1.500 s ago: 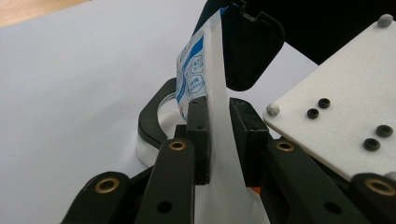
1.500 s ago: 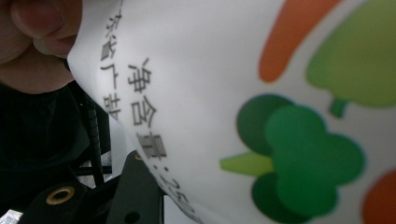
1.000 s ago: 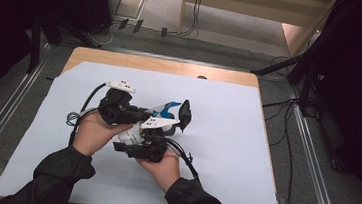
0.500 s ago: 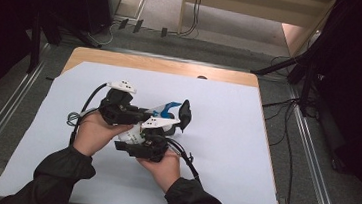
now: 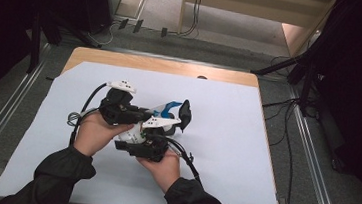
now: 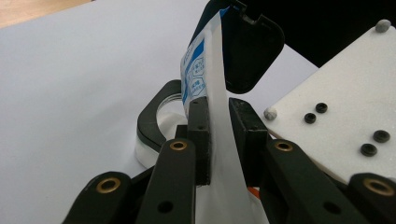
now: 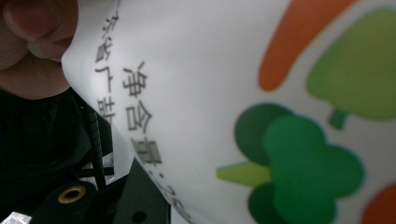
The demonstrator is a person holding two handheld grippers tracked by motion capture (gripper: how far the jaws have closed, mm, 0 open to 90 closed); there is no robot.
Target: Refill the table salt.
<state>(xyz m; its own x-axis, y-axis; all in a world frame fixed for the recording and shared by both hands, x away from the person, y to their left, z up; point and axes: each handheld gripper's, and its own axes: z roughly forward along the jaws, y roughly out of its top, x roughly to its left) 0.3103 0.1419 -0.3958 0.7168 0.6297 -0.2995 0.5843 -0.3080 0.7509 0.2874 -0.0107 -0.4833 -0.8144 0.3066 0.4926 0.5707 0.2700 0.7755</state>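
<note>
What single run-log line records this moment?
left gripper: shut on printed pouch | right gripper: jaws just closing, grip unclear | white sheet: under both

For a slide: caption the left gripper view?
Left gripper pinches a white printed pouch above the white table cover.

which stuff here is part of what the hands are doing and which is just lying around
In the job: printed bag; left gripper, clamped on its edge; right gripper, jaws just closing with the bag between them.
Lying about: white sheet; small dark thing at the sheet's far edge; floor cables.
</note>
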